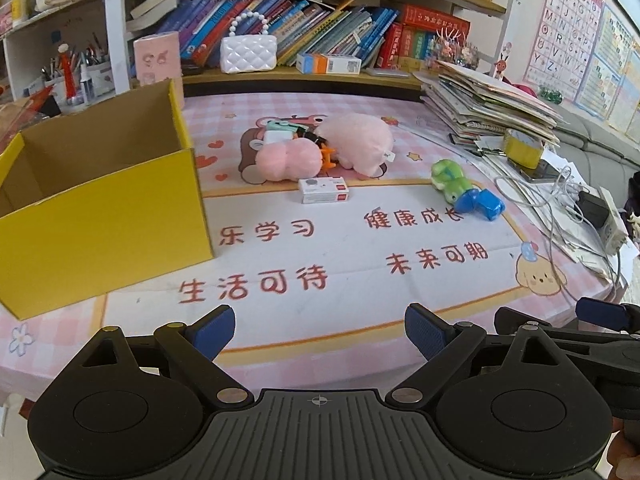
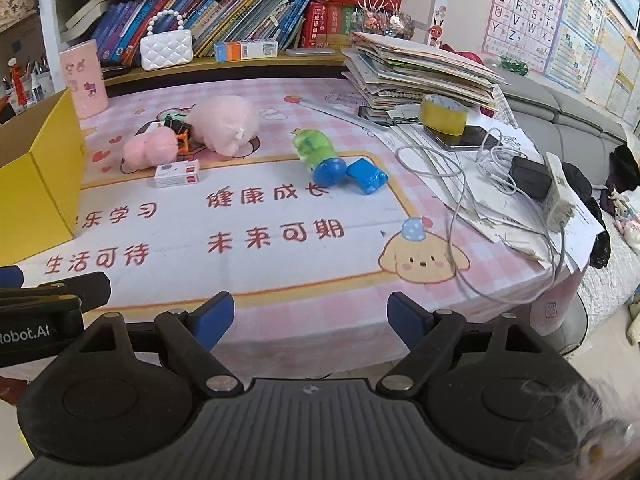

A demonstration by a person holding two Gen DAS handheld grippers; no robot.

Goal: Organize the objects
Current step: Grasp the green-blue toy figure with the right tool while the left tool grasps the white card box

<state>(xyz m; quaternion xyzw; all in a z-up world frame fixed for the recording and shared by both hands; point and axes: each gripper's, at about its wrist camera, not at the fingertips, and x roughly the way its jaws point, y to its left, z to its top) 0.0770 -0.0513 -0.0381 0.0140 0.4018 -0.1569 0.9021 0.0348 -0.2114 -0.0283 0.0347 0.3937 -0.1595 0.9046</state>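
Pink checked cloth covers the desk point(image 1: 360, 240) before us. Our left claw point(image 1: 320, 330) and right claw point(image 2: 310, 314) both hang wide open and empty over its near edge. At the left stands the open yellow box point(image 1: 100, 208); pink plush toys point(image 1: 352, 140), a small white carton point(image 1: 324, 190) and a green-and-blue toy point(image 2: 320, 156) lie mid-desk.

The yellow box point(image 2: 36, 176) is cut off by the left edge in both views, its floor hidden behind its near wall. Small items point(image 1: 296, 130) wedged behind the pink plush toys point(image 1: 340, 146) are too covered to identify. Book spines point(image 1: 256, 20) on the far shelf are unreadable.
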